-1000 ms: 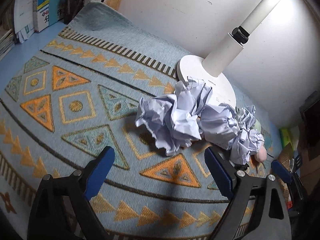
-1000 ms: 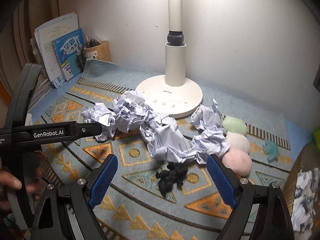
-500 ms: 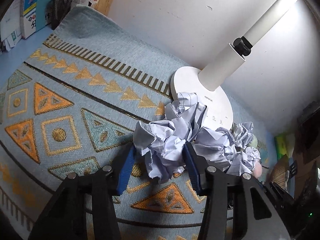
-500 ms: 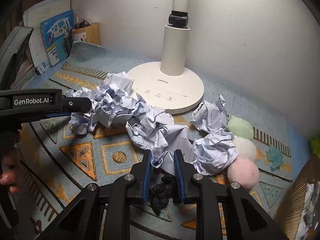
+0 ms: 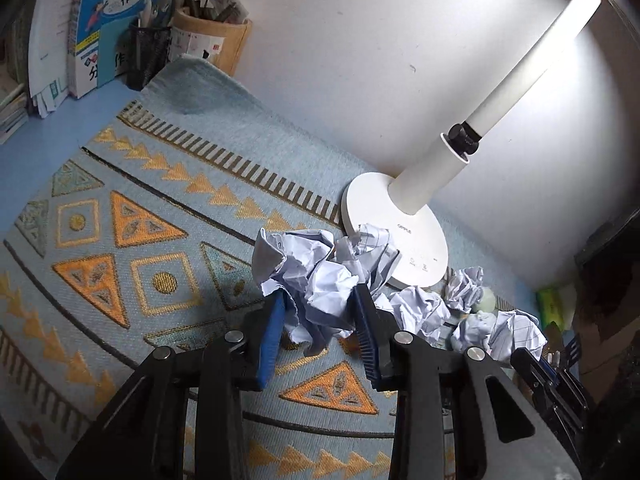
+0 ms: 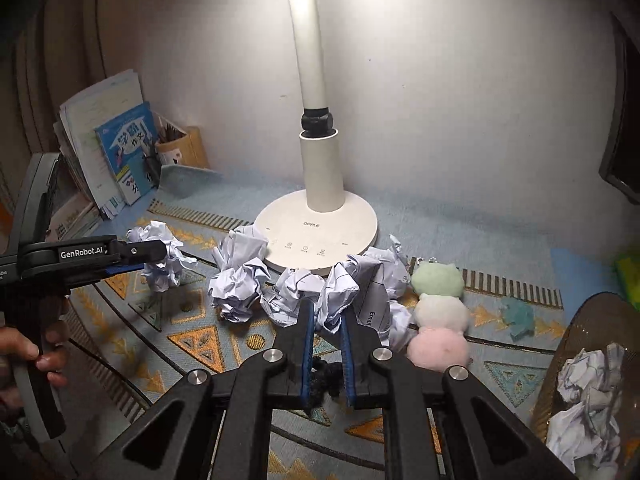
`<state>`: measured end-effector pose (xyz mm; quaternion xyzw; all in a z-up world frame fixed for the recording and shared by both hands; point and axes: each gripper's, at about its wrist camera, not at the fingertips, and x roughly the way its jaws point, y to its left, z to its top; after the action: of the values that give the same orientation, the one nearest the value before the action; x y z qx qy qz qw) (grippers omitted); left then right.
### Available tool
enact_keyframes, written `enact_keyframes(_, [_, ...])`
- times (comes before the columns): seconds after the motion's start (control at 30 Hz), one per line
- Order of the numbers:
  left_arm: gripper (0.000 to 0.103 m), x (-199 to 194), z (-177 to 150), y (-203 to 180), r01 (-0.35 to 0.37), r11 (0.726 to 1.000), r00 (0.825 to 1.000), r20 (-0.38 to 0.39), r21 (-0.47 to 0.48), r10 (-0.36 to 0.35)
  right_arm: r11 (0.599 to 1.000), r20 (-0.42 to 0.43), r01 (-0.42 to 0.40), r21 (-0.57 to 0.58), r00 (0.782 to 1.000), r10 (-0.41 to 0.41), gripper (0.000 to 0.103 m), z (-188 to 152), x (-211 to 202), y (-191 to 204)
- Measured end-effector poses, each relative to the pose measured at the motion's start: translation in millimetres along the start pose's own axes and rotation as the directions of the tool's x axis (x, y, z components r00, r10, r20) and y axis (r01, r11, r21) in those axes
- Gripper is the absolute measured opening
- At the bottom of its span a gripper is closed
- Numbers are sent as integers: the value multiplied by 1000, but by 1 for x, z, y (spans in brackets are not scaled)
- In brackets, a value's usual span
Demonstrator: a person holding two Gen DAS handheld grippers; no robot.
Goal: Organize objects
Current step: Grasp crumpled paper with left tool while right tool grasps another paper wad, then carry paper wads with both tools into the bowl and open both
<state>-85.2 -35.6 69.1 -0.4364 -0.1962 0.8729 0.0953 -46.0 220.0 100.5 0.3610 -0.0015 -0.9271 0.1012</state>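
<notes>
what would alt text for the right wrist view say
The right gripper is shut on a crumpled paper ball above a patterned mat, in front of a white lamp base. More paper balls lie alongside, three pastel plush balls to the right.

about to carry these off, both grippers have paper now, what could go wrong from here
The left gripper and right gripper each pinch only an edge of a crumpled paper ball, so either could slip out. Neighbouring paper touches the right ball and may drag along.
</notes>
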Motion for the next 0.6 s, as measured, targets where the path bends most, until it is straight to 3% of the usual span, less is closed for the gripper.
enact_keyframes(0.2, [31, -37, 6, -41, 53, 991, 996, 59, 123, -60, 999, 42, 21, 50, 999, -23, 12, -1, -29, -22])
enact_keyframes(0.37, [31, -43, 3, -100, 116, 960, 990, 43, 253, -131, 991, 79, 74, 114, 993, -83, 12, -6, -58, -47])
enact_keyframes(0.47, [32, -44, -2, -139, 205, 925, 976, 7, 319, -218, 979, 129, 140, 149, 979, -160, 12, -10, -86, -65])
enact_keyframes(0.6, [32, -34, -14, -202, 294, 850, 953, -64, 438, -297, 944, 158, 266, 195, 941, -298, 12, -20, -121, -96])
